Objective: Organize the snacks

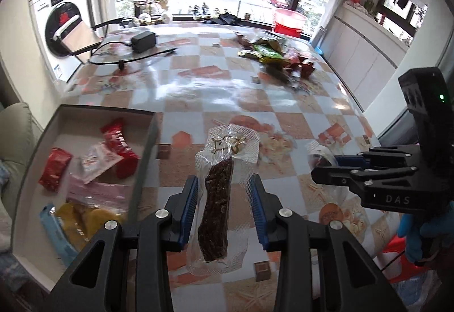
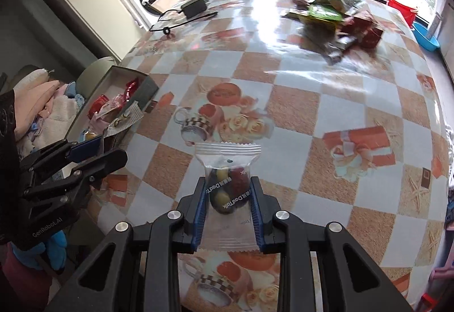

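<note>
Jerky pack (image 1: pixel 217 198) clamped between left claw (image 1: pixel 224 209) pads.

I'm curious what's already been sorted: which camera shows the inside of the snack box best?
The left wrist view: it looks down into the box, showing the packets inside. The right wrist view shows the box from a low side angle, contents mostly hidden.

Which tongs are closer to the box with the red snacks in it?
Left. The left tongs, shut on a dark meat stick packet, hang right beside the box. The right tongs, gripping a clear candy packet, are farther out over the table.
</note>
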{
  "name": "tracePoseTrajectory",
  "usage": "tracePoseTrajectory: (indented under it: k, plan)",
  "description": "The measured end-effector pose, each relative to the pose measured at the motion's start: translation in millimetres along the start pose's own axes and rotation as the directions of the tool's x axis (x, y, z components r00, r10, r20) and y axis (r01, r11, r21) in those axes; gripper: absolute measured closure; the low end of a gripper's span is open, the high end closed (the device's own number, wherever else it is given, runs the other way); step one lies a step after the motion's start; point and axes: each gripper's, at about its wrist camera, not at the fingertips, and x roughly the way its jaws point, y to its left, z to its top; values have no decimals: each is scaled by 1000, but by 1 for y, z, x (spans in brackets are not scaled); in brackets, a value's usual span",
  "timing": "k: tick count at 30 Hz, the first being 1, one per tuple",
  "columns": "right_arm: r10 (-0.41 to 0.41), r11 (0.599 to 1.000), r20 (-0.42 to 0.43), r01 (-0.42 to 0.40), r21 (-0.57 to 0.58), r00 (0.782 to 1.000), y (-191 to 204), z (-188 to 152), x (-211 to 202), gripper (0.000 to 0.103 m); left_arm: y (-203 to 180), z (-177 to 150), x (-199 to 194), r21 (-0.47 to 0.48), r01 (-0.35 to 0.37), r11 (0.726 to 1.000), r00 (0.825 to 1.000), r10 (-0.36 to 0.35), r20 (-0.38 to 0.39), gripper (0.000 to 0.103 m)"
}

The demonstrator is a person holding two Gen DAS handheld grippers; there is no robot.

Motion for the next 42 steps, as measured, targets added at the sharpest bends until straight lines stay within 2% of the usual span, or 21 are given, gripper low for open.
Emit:
tracePoseTrajectory:
  k: [3,6,9,14,16,17,18,20,22,23,25,26,27,29,30,31,32,36,42]
  plan:
    - [36,997,-14,-37,-69,999,39,16,15,73,43,-6,-9,-74,-84,994,996,85,7,63]
    - [58,988,-23,-61,-143,998,82,31,32,73,82,-15,-14,-146,-160,976,987,162,0,63]
    - [82,977,-37,-88,-194,996,122,45,52,73,113,-25,-16,-207,-204,957,979,205,-17,62]
    - [142,967,-66,-152,-205,988,174,74,88,73,146,-43,-7,-267,-248,931,969,240,-63,58]
    - [134,967,-73,-147,-209,988,188,82,105,73,153,-49,-1,-279,-243,929,970,231,-75,45]
    - [132,967,-86,-147,-210,988,194,85,114,73,155,-51,1,-284,-240,929,971,229,-71,30]
    - [127,967,-101,-145,-211,987,198,87,122,73,156,-53,1,-285,-241,928,971,233,-63,19]
    - [101,967,-130,-128,-220,986,204,88,136,73,157,-54,3,-281,-242,929,970,236,-56,19]
    - [69,968,-156,-104,-230,985,205,87,143,72,160,-54,8,-294,-242,925,970,227,-85,18]
    - [54,967,-163,-92,-237,985,206,87,146,69,162,-54,12,-303,-239,922,971,219,-99,18]
    - [27,963,-157,-68,-260,987,207,86,145,26,163,-54,17,-310,-266,913,963,242,-115,18]
    - [34,960,-148,-74,-271,988,208,86,142,19,162,-54,17,-307,-301,903,953,278,-118,16]
    - [7,957,-136,-46,-287,991,210,86,139,11,162,-54,17,-302,-337,892,941,315,-121,16]
    - [-42,946,-108,5,-323,993,214,87,133,11,160,-53,16,-297,-383,875,924,358,-136,16]
    - [-53,941,-101,15,-338,994,218,87,131,11,160,-52,15,-297,-394,870,919,365,-150,16]
    - [-59,938,-101,21,-346,993,219,88,129,6,161,-52,14,-298,-398,868,917,363,-165,16]
    - [-65,938,-109,23,-347,992,219,88,128,0,161,-51,14,-303,-397,866,916,356,-184,16]
    - [-71,939,-105,31,-342,992,216,88,116,0,164,-51,17,-322,-368,872,923,302,-237,16]
    - [-107,940,-143,53,-338,984,214,90,112,0,160,-48,10,-336,-376,863,918,300,-258,15]
